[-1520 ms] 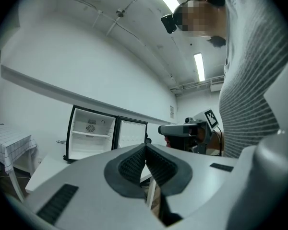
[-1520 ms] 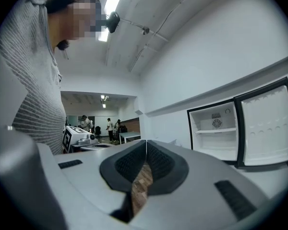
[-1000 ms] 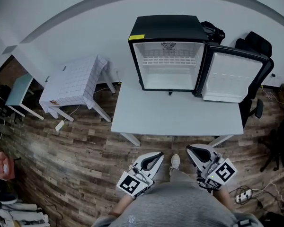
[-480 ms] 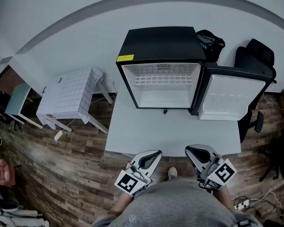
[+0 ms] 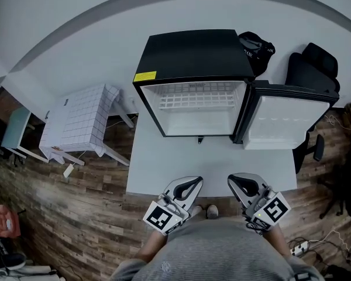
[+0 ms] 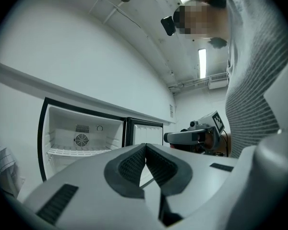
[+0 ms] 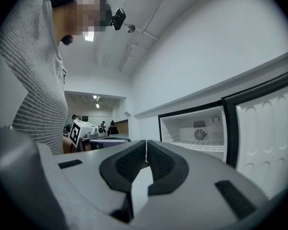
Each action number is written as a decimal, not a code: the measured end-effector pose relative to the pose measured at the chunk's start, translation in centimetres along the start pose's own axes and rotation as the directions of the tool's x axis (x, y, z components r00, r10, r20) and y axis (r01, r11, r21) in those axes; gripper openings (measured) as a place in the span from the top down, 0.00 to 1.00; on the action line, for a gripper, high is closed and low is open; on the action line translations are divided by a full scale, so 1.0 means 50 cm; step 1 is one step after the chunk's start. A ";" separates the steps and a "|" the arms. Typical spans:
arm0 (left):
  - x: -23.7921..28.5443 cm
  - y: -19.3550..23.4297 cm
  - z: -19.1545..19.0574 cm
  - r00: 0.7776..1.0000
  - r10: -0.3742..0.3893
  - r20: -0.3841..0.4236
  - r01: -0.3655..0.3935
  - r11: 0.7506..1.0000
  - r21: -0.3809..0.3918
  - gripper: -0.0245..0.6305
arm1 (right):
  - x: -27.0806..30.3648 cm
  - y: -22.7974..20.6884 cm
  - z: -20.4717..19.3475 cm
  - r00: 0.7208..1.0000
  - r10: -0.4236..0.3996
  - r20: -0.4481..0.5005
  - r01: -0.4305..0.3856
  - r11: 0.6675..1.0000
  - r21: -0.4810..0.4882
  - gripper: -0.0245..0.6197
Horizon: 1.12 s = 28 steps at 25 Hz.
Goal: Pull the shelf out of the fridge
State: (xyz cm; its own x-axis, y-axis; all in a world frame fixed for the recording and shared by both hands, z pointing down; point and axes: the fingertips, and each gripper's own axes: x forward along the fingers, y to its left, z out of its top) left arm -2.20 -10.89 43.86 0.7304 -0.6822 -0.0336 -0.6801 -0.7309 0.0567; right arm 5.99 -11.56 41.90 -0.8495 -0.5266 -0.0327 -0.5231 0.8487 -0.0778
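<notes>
Inside the fridge (image 5: 190, 54), upper half: the shelf (image 5: 197, 101) is a white wire rack, seated level across the full width, with nothing on it. It shows as a thin pale grid below the fan grille in both gripper views. It's untouched.

The door (image 5: 284, 122) is swung fully open to the right, so the opening is clear. The fridge sits at the back of the white table (image 5: 175, 163), against the wall.

The left gripper (image 5: 193, 184) and right gripper (image 5: 238, 183) are side by side over the near table edge, both aimed at the opening and well apart from the fridge. Each has its jaws pressed together with nothing between them, as both gripper views confirm.

My read: this is the approach stage. The paired stance likely means one grip per side of the front wire, so the rack slides out straight without jamming. The jaws need to open first.

Off-task: a side table with a checked cloth (image 5: 79, 119) on the left and a chair (image 5: 310, 69) behind the door.
</notes>
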 end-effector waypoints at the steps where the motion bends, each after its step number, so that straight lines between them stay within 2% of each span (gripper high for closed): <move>1: 0.004 0.005 0.001 1.000 -0.008 0.003 0.008 1.000 -0.001 0.95 | 0.005 -0.002 -0.001 1.000 -0.007 0.000 0.007 1.000 -0.003 0.94; 4: 0.007 0.019 -0.013 0.999 -0.029 -0.025 0.029 1.000 -0.008 0.95 | 0.023 0.003 -0.005 1.000 -0.005 -0.012 0.005 1.000 0.004 0.94; 8: 0.012 0.038 -0.006 0.999 -0.041 -0.015 0.041 0.999 0.010 0.95 | 0.048 0.013 -0.011 1.000 0.019 -0.019 -0.019 1.000 0.004 0.94; 13: 0.018 0.058 0.004 0.999 -0.040 0.005 0.040 0.999 0.009 0.95 | 0.072 -0.011 -0.007 1.000 -0.002 -0.013 0.001 1.000 -0.007 0.94; 17: 0.019 0.075 -0.009 0.999 -0.041 -0.007 0.041 0.999 -0.013 0.95 | 0.094 -0.015 -0.006 1.000 0.009 -0.012 -0.009 1.000 -0.017 0.94; 20: 0.029 0.087 -0.029 0.999 -0.045 -0.021 0.043 0.996 -0.084 0.95 | 0.102 -0.018 -0.008 1.000 0.007 -0.022 -0.007 1.000 -0.018 0.94; 23: 0.049 0.098 -0.030 0.998 -0.065 0.018 0.067 0.977 -0.204 0.95 | 0.107 -0.019 -0.006 1.000 0.006 -0.022 -0.007 1.000 -0.016 0.94; 26: 0.068 0.113 -0.025 0.995 -0.065 0.070 0.085 0.933 -0.350 0.95 | 0.110 -0.012 -0.003 0.999 0.024 -0.035 -0.025 1.000 -0.018 0.94; 28: 0.080 0.125 -0.023 0.993 -0.060 0.098 0.099 0.881 -0.462 0.95 | 0.110 -0.014 -0.003 0.999 0.026 -0.039 -0.027 0.999 -0.020 0.94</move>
State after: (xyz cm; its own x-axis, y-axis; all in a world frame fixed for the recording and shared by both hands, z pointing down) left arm -3.45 -18.17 45.21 0.7604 -0.6353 -0.1349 -0.4975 -0.7032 0.5079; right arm 1.66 -15.03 41.93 -0.8647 -0.5022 0.0042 -0.5016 0.8632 -0.0572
